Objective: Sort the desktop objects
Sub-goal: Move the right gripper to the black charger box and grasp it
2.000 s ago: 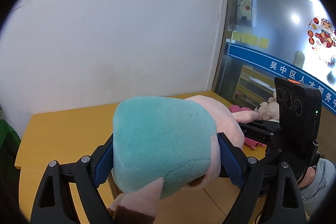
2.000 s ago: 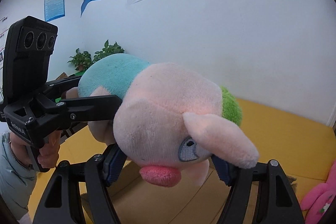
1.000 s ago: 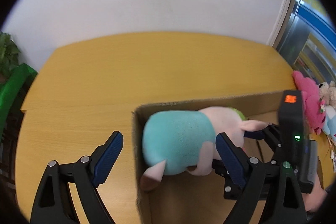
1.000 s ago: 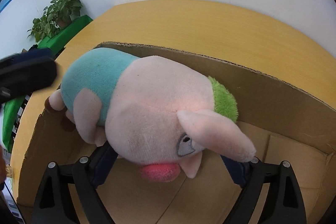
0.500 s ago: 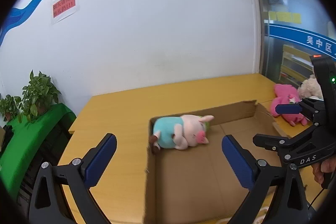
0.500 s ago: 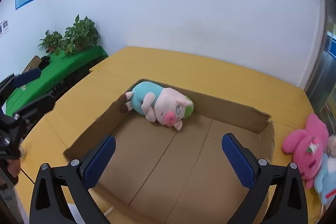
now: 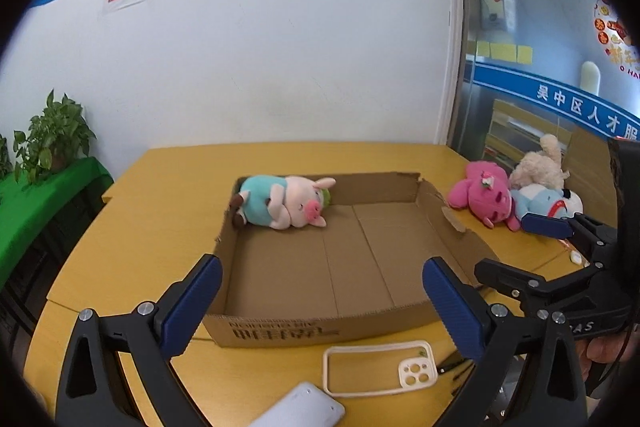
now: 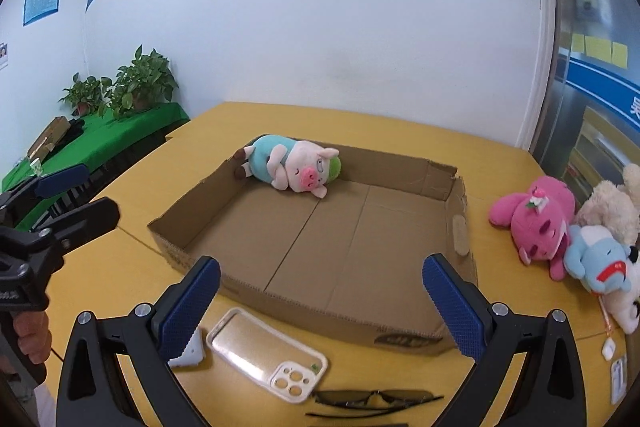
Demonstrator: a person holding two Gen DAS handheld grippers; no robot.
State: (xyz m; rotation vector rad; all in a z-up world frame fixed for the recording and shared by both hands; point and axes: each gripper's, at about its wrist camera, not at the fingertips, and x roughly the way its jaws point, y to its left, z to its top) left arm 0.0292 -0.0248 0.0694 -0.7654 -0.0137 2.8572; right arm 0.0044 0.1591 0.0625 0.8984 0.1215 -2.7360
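Observation:
A plush pig (image 7: 282,206) in a teal shirt lies in the far left corner of an open cardboard box (image 7: 448,223) on the yellow table; it also shows in the right wrist view (image 8: 294,167), as does the box (image 8: 460,227). My left gripper (image 7: 322,295) is open and empty, held back above the box's near edge. My right gripper (image 8: 320,301) is open and empty, also pulled back over the near edge. A pink plush (image 8: 536,223), a blue plush (image 8: 596,261) and a cream plush (image 8: 612,205) lie right of the box.
A clear phone case (image 8: 266,353) and dark glasses (image 8: 372,401) lie on the table in front of the box. A white phone-like slab (image 7: 304,407) lies near the front edge. A green-covered side table with potted plants (image 8: 124,83) stands at the left.
Both grippers opened and let go of the plush pig, which now lies in the box's far left corner. Both grippers pulled back and up from the box.

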